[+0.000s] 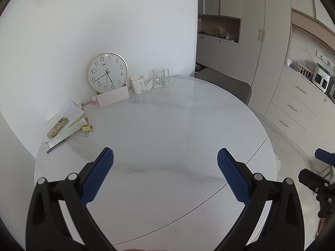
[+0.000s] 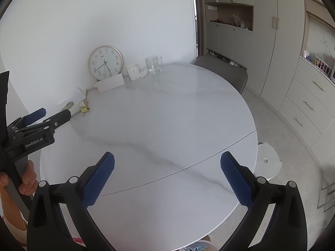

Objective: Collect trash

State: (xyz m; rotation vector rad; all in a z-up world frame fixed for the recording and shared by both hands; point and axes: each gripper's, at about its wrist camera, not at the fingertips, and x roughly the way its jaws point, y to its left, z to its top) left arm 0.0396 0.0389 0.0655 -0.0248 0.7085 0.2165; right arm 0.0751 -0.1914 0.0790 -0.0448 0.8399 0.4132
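Plainly, both grippers are hovering over the round white marble-patterned table [image 1: 167, 129] with nothing in them: the left gripper [image 1: 165, 175] is standing with its blue-padded jaws spread wide, and the right gripper [image 2: 167, 177] is doing the same. No obvious trash is showing on the bare middle of the table. The nearest candidates are lying at the far left edge by the wall, in the loose heap of white papers [image 1: 67, 121] with a small yellow binder clip [image 1: 87, 128] beside it. A phone in a patterned case [image 1: 57, 127] is resting on that heap, so a careless grab is risking taking it along. Further back, the round gold-rimmed wall clock [image 1: 107, 72] is leaning against the wall near a white ceramic mug [image 1: 137, 83] and a clear glass mug [image 1: 160, 77]; a wide sweep could be knocking those over.
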